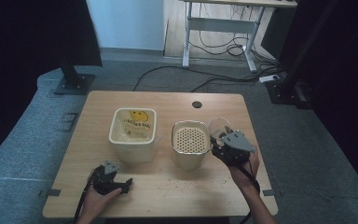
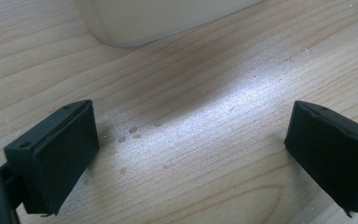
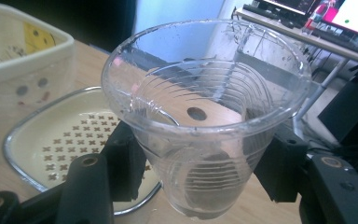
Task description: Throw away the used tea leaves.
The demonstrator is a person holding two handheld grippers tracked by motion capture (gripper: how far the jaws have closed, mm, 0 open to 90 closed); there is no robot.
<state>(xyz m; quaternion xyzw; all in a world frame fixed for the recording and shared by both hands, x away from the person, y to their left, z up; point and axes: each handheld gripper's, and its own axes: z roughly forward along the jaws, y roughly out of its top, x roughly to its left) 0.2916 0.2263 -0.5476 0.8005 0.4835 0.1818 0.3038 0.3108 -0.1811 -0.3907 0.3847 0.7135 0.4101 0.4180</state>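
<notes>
From above, my right hand-held gripper point(image 1: 224, 143) is mostly covered by its grey plate and my right hand point(image 1: 244, 163), so the grip itself reads better along its own jaws. There the clear plastic cup point(image 3: 205, 121) fills most of the view, and its base is hard to make out through the ribbed wall. The jaws press in on both sides of the cup's lower half, holding it upright and lifted just beside the cream strainer pot point(image 1: 190, 143), which sits to the gripper's left. The cup is transparent, with horizontal ridges and droplets or smears on its inner wall; I cannot tell whether anything is in it. Its perforated insert point(image 3: 81, 140) shows past the left jaw.

My left hand-held gripper point(image 2: 191, 154) is spread wide, jaws well apart, holding nothing and hovering low over the bench point(image 2: 205, 93). A few small grains point(image 2: 133, 133) lie on the wood between the jaws, nearer the left one. Ahead of it, cut off at the top edge, is the base of the cream square container point(image 1: 133, 134), whose inside shows a yellow printed bag I cannot read.
</notes>
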